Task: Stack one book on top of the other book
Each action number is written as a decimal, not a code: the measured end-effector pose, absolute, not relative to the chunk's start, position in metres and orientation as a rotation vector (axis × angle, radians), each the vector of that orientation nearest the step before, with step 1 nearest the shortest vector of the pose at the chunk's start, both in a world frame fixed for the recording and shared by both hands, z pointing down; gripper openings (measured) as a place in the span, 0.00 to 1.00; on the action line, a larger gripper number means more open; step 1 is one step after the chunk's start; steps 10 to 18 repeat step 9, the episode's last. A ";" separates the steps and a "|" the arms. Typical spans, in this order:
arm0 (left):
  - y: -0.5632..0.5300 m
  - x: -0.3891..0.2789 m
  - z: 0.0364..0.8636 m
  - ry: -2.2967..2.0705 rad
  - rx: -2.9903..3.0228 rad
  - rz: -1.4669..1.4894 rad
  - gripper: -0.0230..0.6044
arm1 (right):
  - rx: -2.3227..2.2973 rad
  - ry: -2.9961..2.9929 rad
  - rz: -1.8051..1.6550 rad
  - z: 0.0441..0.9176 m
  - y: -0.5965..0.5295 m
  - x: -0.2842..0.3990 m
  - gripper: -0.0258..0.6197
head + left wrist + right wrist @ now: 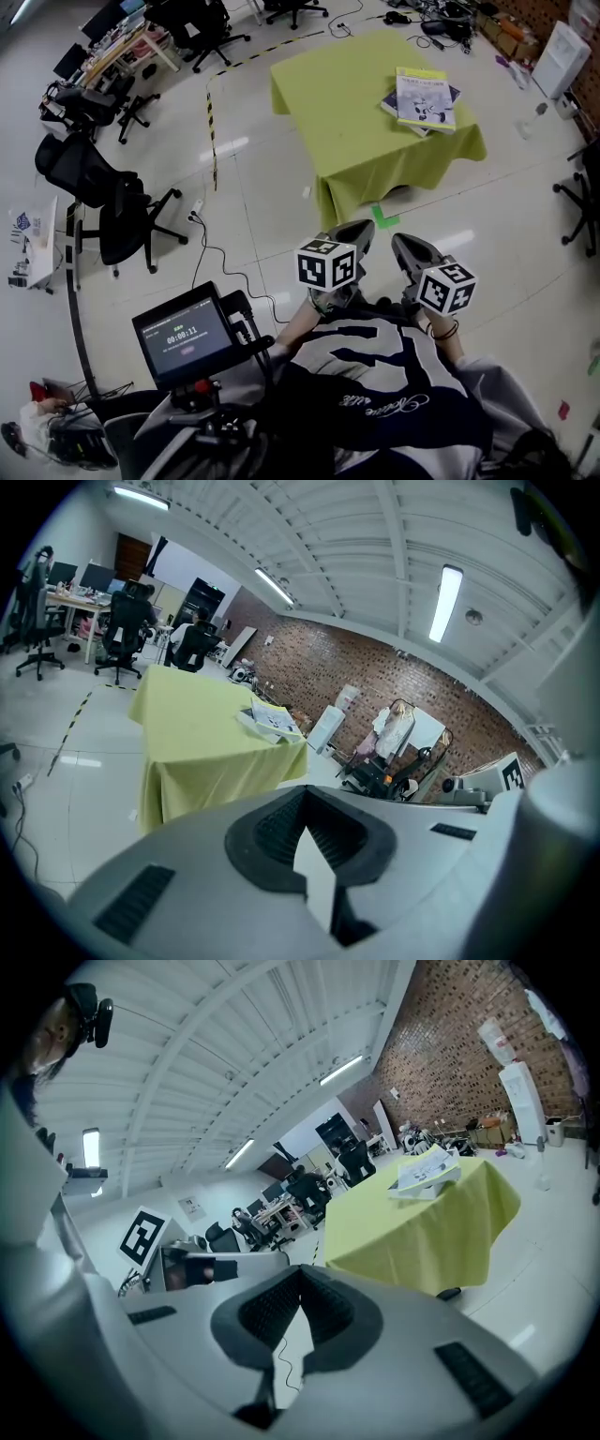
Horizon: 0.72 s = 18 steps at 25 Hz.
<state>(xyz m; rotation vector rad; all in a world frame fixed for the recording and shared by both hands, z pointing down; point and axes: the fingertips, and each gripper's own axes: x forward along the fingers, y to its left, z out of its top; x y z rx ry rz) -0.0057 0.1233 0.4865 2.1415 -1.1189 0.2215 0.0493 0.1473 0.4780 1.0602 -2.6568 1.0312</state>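
Two books lie on the far right part of a table with a yellow-green cloth point(342, 103). A light-covered book point(426, 98) rests on top of a darker book point(389, 101), whose corners stick out beneath it. Both grippers are held close to the person's body, well short of the table. The left gripper point(354, 231) and the right gripper point(403, 242) are both shut with nothing in them. In the left gripper view the books point(271, 720) sit far beyond the shut left gripper point(307, 803). In the right gripper view the books point(427, 1170) lie far beyond the shut right gripper point(300, 1281).
Black office chairs point(112, 202) stand at the left. A screen on a stand point(185, 335) sits near the person's left side. Black-and-yellow tape point(211, 122) and a cable point(220, 262) run across the floor. A white unit point(561, 58) stands at the far right.
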 end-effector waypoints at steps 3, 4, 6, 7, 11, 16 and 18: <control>0.123 -0.005 0.487 -1.119 2.137 0.221 0.04 | 1.056 -2.656 1.031 0.478 0.146 0.050 0.04; 0.123 -0.005 0.488 -1.117 2.136 0.222 0.04 | 1.056 -2.654 1.033 0.479 0.146 0.050 0.04; 0.124 -0.005 0.490 -1.114 2.133 0.223 0.04 | 1.054 -2.651 1.035 0.481 0.147 0.050 0.04; 0.123 -0.006 0.490 -1.116 2.131 0.223 0.04 | 1.051 -2.651 1.036 0.482 0.147 0.049 0.04; 0.123 -0.009 0.491 -1.120 2.127 0.221 0.04 | 1.044 -2.651 1.038 0.484 0.147 0.046 0.04; 0.123 -0.009 0.491 -1.120 2.127 0.221 0.04 | 1.044 -2.651 1.038 0.484 0.147 0.046 0.04; 0.123 -0.009 0.491 -1.120 2.127 0.221 0.04 | 1.044 -2.651 1.038 0.484 0.147 0.046 0.04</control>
